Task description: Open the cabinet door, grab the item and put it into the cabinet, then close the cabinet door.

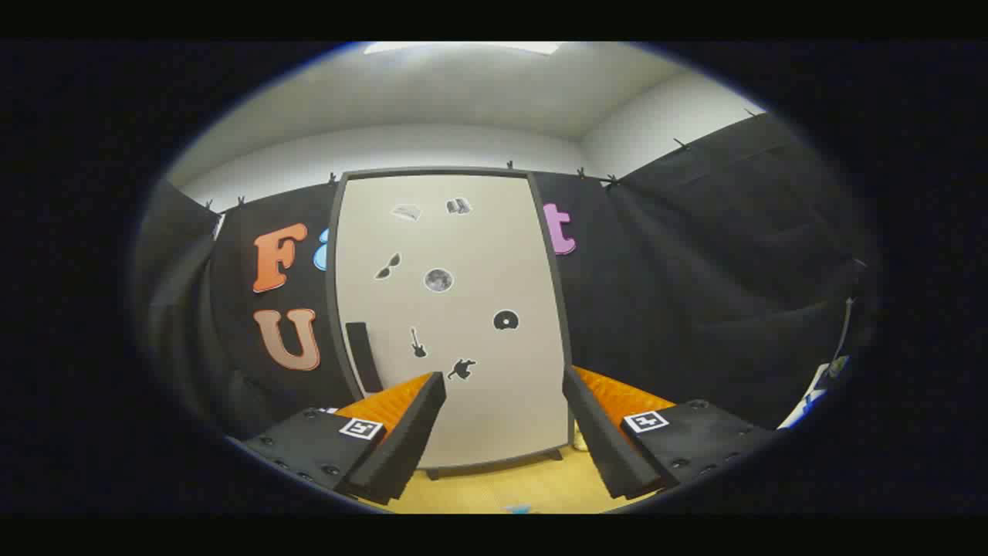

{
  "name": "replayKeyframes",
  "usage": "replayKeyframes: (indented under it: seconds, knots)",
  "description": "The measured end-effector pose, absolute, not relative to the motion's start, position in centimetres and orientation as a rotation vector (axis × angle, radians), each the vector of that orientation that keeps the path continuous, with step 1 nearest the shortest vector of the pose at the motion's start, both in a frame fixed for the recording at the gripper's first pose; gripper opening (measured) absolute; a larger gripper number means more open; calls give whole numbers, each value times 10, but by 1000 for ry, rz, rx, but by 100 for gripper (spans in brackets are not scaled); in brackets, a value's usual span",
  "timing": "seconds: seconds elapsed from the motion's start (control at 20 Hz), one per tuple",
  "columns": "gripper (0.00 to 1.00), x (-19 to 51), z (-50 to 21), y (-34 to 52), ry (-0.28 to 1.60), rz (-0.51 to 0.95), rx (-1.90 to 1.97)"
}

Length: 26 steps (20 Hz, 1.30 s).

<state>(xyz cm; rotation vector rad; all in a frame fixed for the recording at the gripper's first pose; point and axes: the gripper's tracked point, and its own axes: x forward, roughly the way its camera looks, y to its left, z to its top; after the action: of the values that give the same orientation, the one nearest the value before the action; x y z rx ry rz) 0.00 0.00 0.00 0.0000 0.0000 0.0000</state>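
Note:
A tall cabinet stands straight ahead on the wooden tabletop. Its pale door (pixel 471 255) is closed, framed in dark grey and dotted with several small black stickers. A dark vertical handle (pixel 363 357) sits low on the door's left side, just beyond my left finger. My gripper (pixel 503 380) is open, its fingers wide apart, with nothing between them and the lower door showing through the gap. A small pale object (pixel 580 440) peeks out at the cabinet's lower right corner, beside my right finger; I cannot tell what it is.
The cabinet rests on a light wooden tabletop (pixel 509 486) that runs toward me under the fingers. Black cloth walls (pixel 718 293) close in behind and on both sides. A white and blue thing (pixel 814 390) shows at the far right edge.

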Motion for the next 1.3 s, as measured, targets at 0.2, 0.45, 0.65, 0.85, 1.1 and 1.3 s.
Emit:
replayKeyframes:
  seconds: [0.2, 0.45, 0.65, 0.85, 1.1, 1.3]
  knots:
    - [98, -5, -4, 1, 8, 3, 20]
    - [98, -10, -6, 4, 9, 0, 7]
    - [98, -13, -6, 7, 9, -2, 8]
    - [98, -12, -10, 12, 18, -3, -4]
    - [98, -1, -25, 27, 52, 17, 7]
    - [98, 14, -35, 64, 81, 83, -13]
